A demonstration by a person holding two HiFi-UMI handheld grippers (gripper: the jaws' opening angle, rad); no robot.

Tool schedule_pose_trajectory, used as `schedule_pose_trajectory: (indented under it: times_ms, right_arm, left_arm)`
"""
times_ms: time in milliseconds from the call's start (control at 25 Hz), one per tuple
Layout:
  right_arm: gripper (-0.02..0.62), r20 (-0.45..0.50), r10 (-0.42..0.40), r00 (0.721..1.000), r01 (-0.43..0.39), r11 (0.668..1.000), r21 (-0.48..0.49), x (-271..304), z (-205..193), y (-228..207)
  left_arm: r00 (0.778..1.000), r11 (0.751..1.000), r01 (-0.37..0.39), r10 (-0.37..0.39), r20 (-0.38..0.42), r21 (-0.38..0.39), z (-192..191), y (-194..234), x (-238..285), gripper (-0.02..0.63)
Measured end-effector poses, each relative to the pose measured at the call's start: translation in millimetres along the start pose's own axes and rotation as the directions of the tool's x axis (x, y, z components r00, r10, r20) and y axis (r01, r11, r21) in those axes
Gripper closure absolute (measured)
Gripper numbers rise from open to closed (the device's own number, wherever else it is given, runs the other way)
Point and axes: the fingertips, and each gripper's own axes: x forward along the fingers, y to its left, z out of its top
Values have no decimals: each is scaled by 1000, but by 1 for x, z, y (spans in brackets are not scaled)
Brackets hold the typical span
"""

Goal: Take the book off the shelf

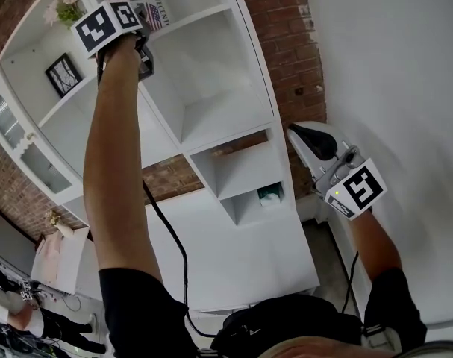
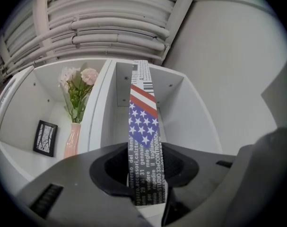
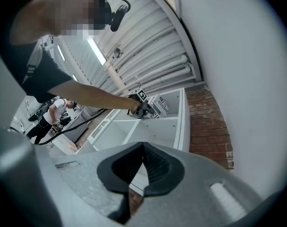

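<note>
Your left gripper (image 2: 145, 174), at the bottom of the frame, squeezes the book (image 2: 143, 122) (the flag one) on the shelf (image 2: 190, 108). Your right gripper (image 3: 142, 167) is closed.

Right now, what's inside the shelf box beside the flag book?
A pink vase with pale pink flowers and a small black-framed picture stand in it. The grey left gripper, shut on the flag-patterned book, covers the box's front floor.
</note>
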Motion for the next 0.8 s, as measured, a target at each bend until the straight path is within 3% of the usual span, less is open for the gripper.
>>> schedule_pose_trajectory:
  times_ms: [440,800]
  right_arm:
    - [594,25,52,998,-53,999,0,31,13,27]
    - [594,81,46,996,-49,998,35,33,28,35]
  left_arm:
    - [976,987,150,-156,149,53,25,-21,-69,456]
    - [909,956,289,-293,295,57,16,-32,-167,456]
